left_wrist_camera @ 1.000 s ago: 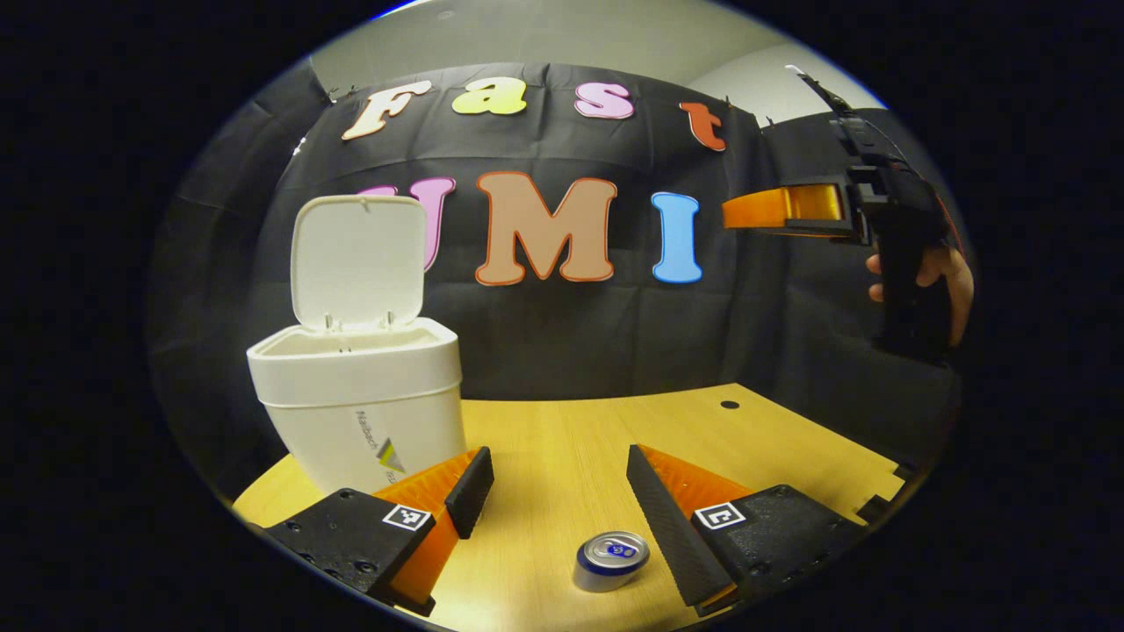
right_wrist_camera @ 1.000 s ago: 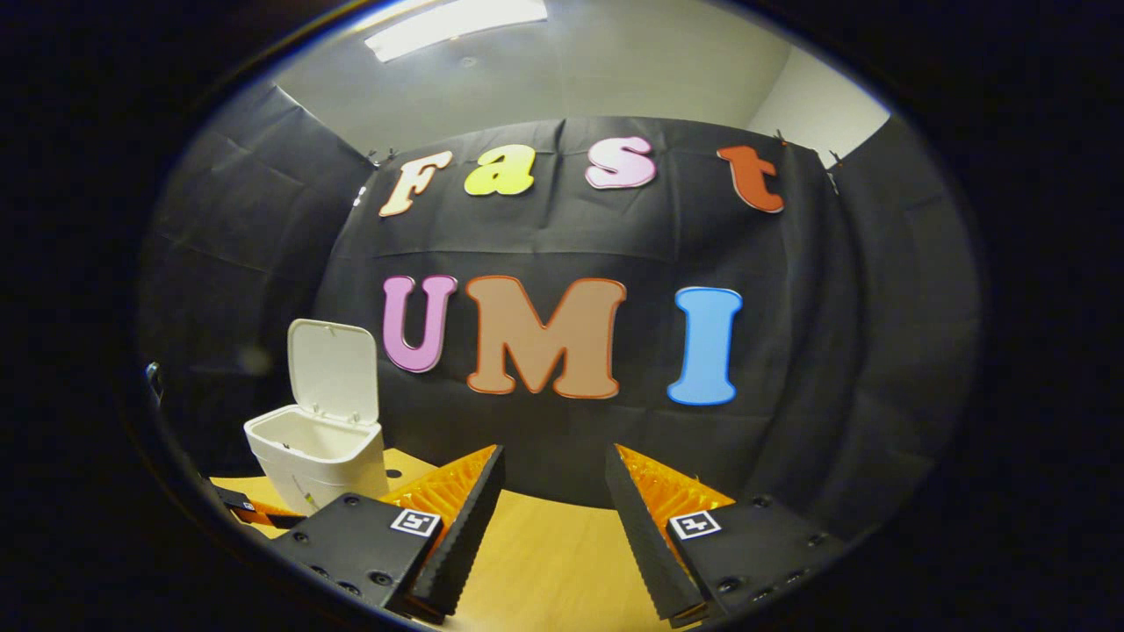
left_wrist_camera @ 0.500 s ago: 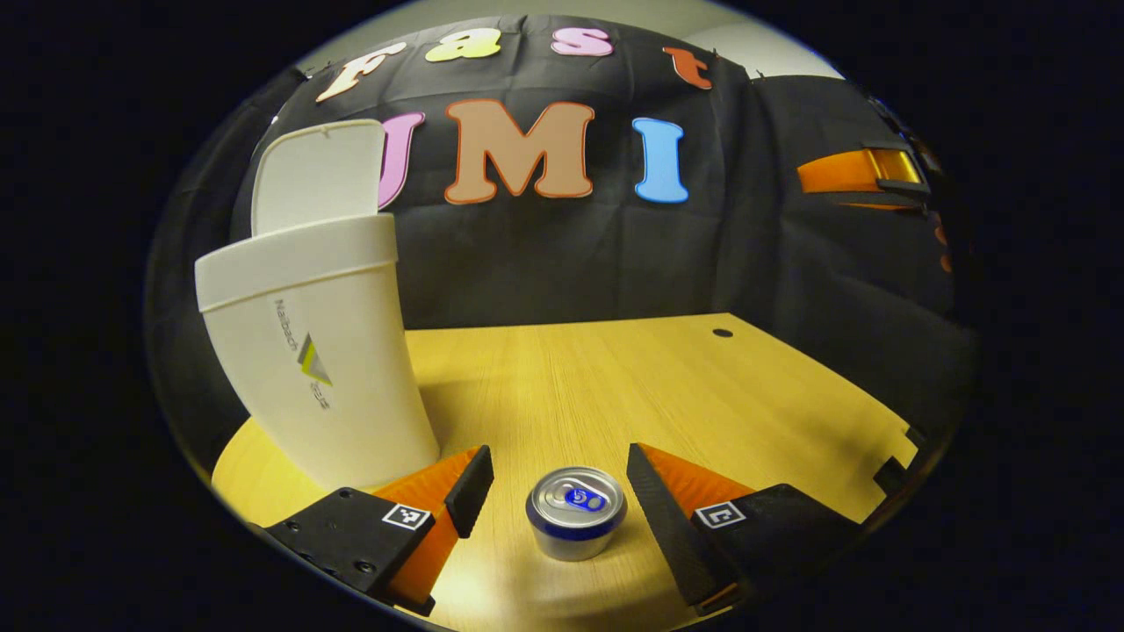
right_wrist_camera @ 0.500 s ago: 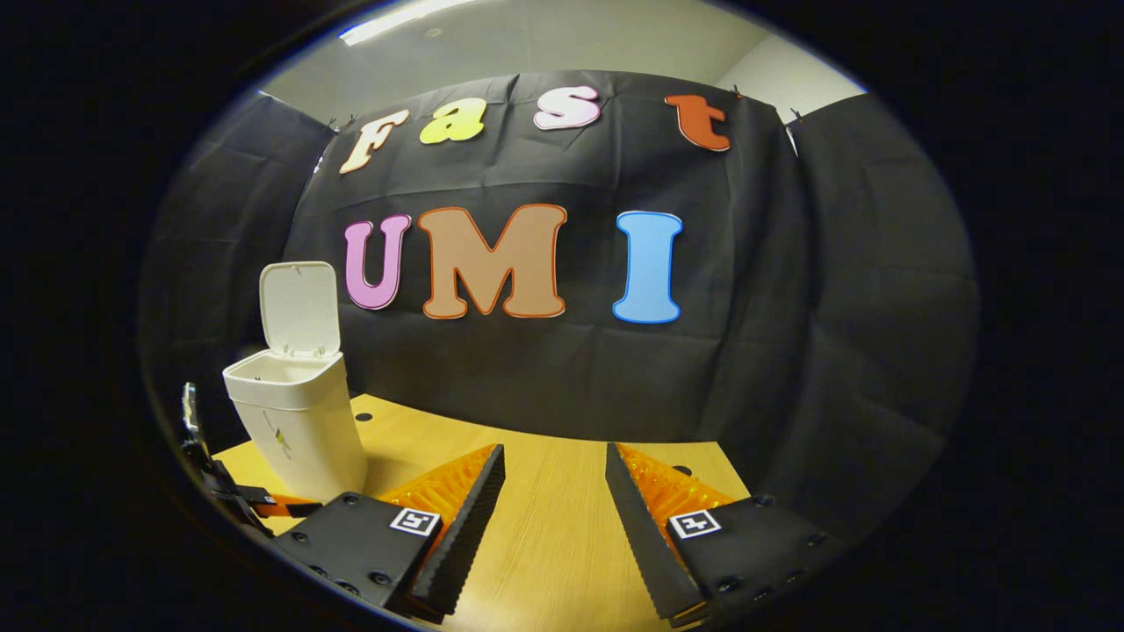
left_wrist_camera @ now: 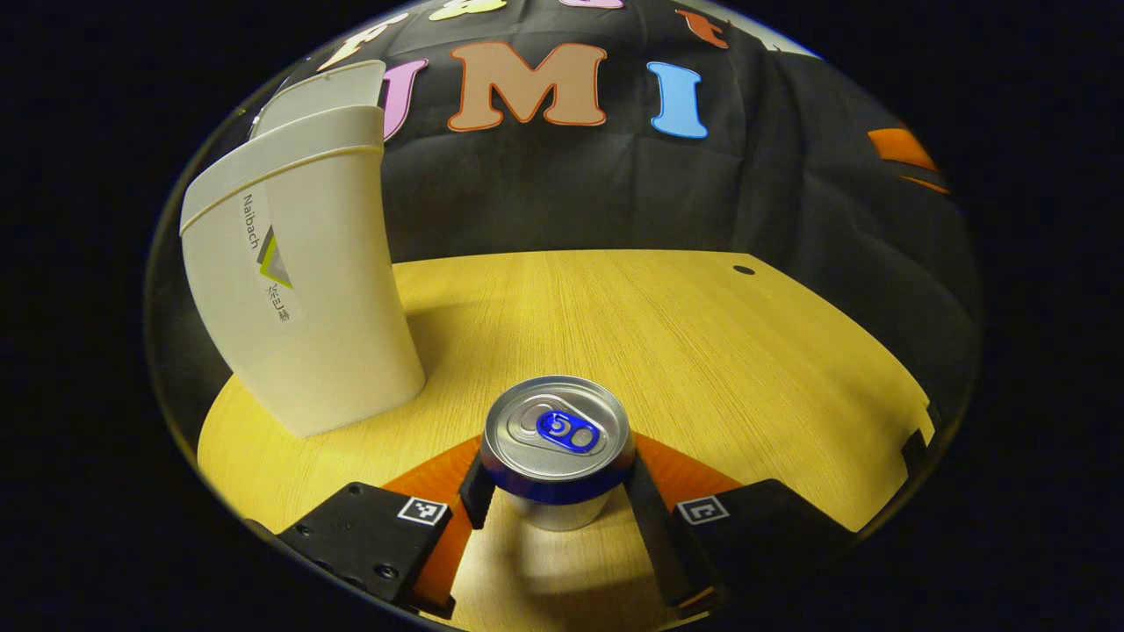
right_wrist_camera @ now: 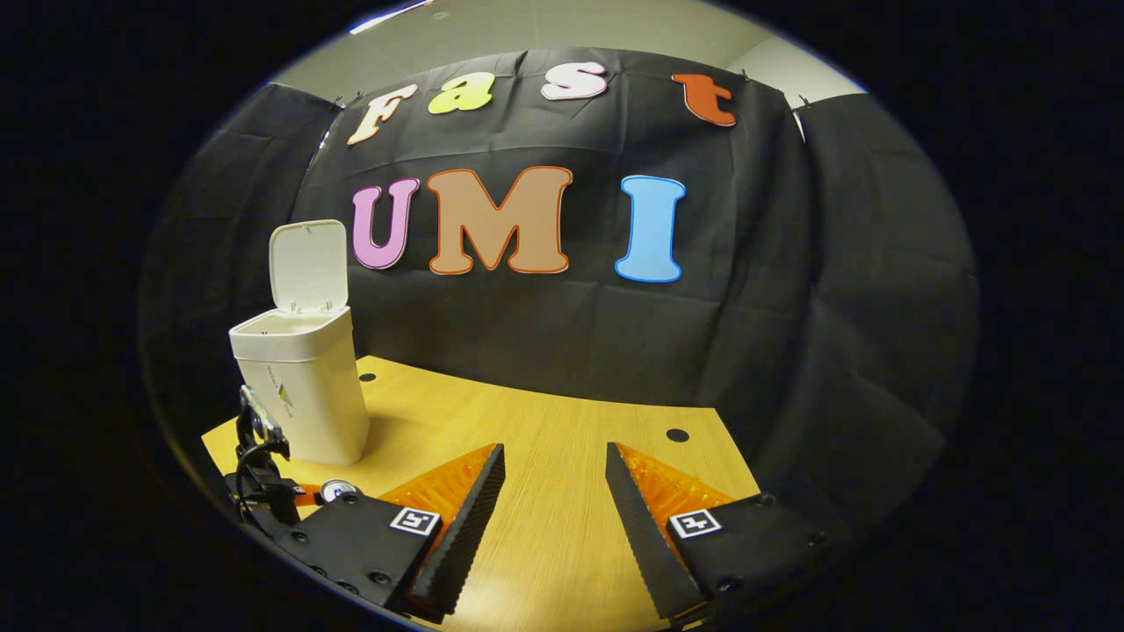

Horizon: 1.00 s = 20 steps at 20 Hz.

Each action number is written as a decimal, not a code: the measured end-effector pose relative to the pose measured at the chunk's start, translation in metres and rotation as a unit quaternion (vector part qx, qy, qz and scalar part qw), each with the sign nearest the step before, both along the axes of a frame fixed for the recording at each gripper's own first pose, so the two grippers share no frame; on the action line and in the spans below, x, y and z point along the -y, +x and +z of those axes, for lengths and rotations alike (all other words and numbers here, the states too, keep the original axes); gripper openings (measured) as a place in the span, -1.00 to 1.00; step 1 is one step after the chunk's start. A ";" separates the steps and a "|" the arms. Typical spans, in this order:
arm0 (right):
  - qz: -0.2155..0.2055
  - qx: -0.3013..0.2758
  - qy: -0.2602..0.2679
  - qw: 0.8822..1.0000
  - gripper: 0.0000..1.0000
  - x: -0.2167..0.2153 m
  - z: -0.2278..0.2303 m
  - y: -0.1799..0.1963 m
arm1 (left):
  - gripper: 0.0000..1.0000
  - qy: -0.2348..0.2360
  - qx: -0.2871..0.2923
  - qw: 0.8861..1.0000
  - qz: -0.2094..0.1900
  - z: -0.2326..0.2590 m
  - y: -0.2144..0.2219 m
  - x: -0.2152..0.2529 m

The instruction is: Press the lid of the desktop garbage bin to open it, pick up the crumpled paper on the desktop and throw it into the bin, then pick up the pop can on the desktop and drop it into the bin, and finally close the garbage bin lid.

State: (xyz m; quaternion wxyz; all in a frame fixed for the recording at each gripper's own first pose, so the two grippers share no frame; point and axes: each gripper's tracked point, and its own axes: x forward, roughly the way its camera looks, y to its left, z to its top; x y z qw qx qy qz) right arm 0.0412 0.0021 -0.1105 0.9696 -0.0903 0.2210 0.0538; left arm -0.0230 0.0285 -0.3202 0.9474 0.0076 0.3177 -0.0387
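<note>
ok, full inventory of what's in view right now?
bin: 1, white, on the desk's left, lid up
can: 1, silver with blue tab, upright on the desk between the left claw's fingers
desk: 1, yellow wood, with small dark holes
left claw: 1, fingers against the can's sides
right claw: 1, open, nothing held, above the desk

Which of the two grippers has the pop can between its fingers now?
The left gripper: its fingers sit against both sides of the upright pop can. The right gripper is open over bare table, with nothing between its fingers.
</note>
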 end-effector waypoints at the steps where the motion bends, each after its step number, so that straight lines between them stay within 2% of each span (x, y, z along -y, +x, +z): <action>1: 0.000 -0.001 0.000 1.000 0.59 0.002 -0.001 -0.003 | 0.55 0.003 0.003 1.000 0.003 0.005 0.002 -0.003; 4: 0.002 -0.003 0.003 1.000 0.59 0.002 -0.005 -0.008 | 0.53 -0.003 0.034 0.999 0.008 0.040 0.013 -0.006; 8: 0.006 -0.008 0.015 1.000 0.60 0.000 -0.012 -0.014 | 0.53 -0.011 0.105 0.994 0.009 0.120 0.035 -0.007; 14: 0.015 0.002 0.032 0.999 0.60 -0.011 -0.009 -0.014 | 0.51 -0.007 0.219 0.976 0.013 0.240 0.072 -0.020; 18: 0.017 0.007 0.037 0.999 0.60 -0.016 -0.006 -0.011 | 0.50 0.025 0.286 0.957 0.031 0.303 0.094 -0.052; 20: 0.016 0.010 0.040 0.999 0.59 -0.017 -0.006 -0.012 | 0.48 0.048 0.296 0.952 0.051 0.316 0.108 -0.081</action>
